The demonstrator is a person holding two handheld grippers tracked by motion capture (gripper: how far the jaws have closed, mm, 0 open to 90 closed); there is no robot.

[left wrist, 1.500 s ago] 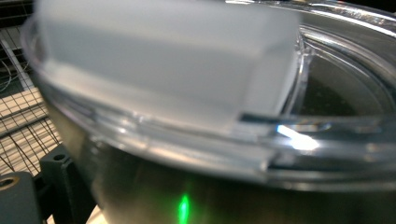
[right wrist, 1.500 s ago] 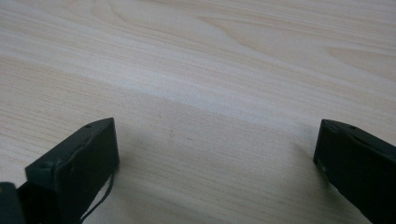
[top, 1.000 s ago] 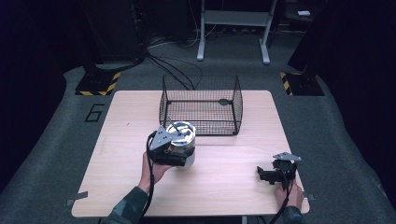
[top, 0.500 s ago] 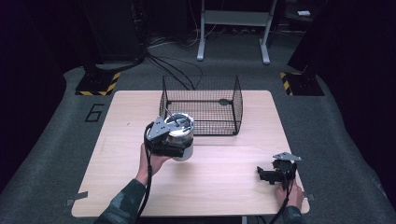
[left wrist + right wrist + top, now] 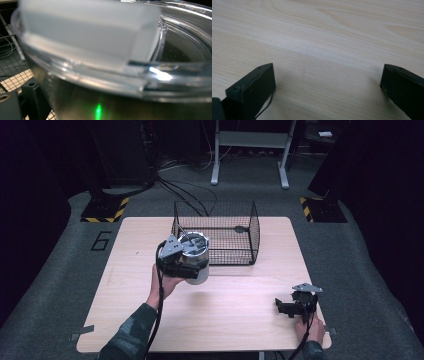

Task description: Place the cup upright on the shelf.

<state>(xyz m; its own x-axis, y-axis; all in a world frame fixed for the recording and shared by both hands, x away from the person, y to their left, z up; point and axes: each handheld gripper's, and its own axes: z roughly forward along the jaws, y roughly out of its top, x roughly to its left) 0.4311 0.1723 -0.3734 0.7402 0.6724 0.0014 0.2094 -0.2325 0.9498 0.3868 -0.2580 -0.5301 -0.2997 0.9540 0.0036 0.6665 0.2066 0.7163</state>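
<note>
A steel tumbler (image 5: 196,260) with a clear lid is held above the table, right in front of the black wire basket (image 5: 235,220). My left gripper (image 5: 176,259) is shut on the tumbler from its left side. In the left gripper view the tumbler's clear lid (image 5: 140,62) and metal wall sit very close and blurred, with one black jaw at the lower left. My right gripper (image 5: 286,307) rests low near the table's front right corner. Its jaws stand wide apart over bare wood (image 5: 324,50) with nothing between them.
The wire basket stands open-topped at the back middle of the wooden table (image 5: 240,320). Cables (image 5: 185,190) and a metal stand (image 5: 250,150) lie on the floor behind. Yellow-black striped floor blocks (image 5: 105,210) flank the table's far corners.
My left gripper has lifted the tumbler and carried it back and to the right, up to the basket's front left. The right gripper has not moved.
</note>
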